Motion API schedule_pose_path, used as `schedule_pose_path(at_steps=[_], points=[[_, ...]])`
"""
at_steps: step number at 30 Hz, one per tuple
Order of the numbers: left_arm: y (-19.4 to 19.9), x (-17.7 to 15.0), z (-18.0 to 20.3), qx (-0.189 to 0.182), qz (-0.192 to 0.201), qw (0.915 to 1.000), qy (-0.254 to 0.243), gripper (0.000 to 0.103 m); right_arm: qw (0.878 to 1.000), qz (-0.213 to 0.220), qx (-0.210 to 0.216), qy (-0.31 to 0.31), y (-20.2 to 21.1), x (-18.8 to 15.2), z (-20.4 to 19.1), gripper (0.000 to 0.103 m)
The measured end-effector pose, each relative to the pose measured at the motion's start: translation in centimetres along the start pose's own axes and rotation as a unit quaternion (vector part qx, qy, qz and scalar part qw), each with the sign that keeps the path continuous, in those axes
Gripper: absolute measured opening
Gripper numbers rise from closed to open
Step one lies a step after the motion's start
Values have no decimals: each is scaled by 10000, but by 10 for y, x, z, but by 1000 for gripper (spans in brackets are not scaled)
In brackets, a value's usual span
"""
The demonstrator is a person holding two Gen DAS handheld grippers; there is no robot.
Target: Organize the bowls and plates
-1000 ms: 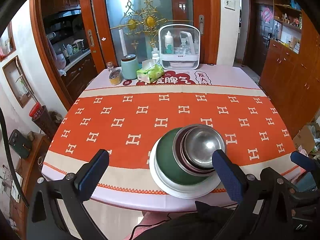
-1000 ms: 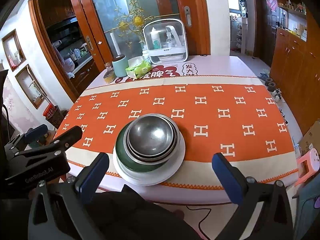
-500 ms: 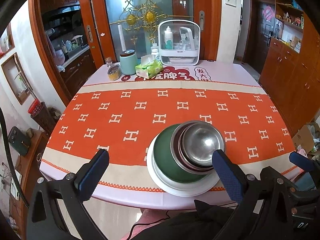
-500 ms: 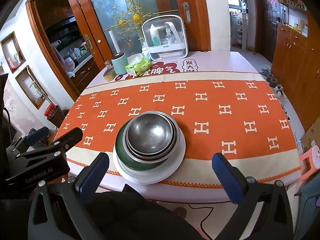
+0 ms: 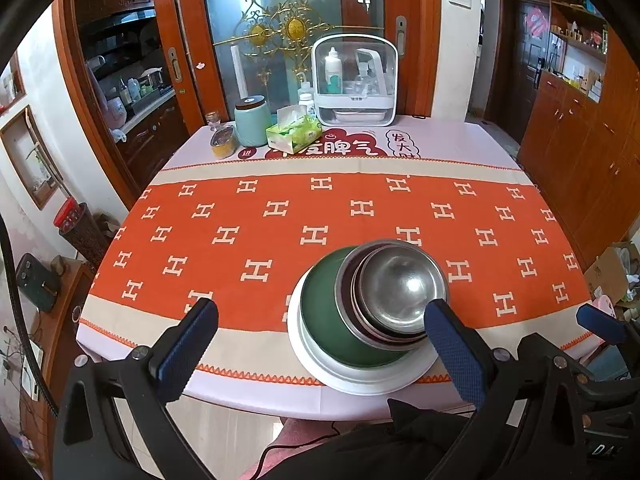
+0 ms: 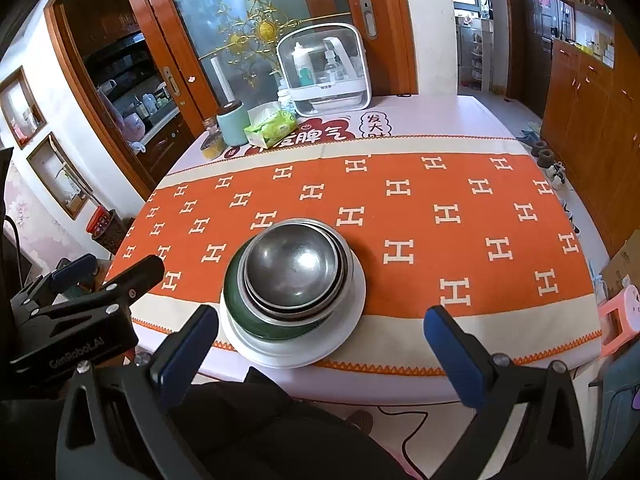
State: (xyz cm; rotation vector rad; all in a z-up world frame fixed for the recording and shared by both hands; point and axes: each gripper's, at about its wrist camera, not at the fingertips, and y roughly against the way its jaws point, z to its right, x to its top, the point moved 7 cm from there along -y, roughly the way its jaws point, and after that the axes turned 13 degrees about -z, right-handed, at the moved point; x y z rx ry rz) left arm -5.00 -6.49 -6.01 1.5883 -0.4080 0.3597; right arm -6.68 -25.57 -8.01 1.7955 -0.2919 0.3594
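Observation:
A stack of dishes sits near the table's front edge: a white plate [image 5: 320, 372] [image 6: 348, 320] at the bottom, a green bowl [image 5: 324, 320] [image 6: 236, 300] on it, and nested steel bowls [image 5: 400, 284] [image 6: 296, 268] on top. My left gripper [image 5: 320, 344] is open and empty, held back from the table, its right finger overlapping the stack's right edge in view. My right gripper [image 6: 320, 344] is open and empty too, hovering over the front edge just right of the stack. The left gripper's body [image 6: 76, 320] shows at the left of the right wrist view.
An orange patterned cloth [image 5: 280, 216] [image 6: 420, 200] covers the table. At the far end stand a white organiser box [image 5: 356, 80], a tissue pack [image 5: 294, 134], a teal canister [image 5: 250, 120] and a small jar [image 5: 222, 142]. Wooden cabinets [image 5: 580, 140] line the right wall.
Both grippers have drawn slightly back and up from the table; the stack looks a little farther away. The dishes have not moved and both grippers stay open.

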Motion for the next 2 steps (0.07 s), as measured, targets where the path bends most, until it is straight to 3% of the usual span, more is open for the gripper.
schedule_pose_path(at_steps=[2], points=[[-1,0,0,-6,-5,10000,-5,102,10000,-17,0,0,-1,1,0,103]])
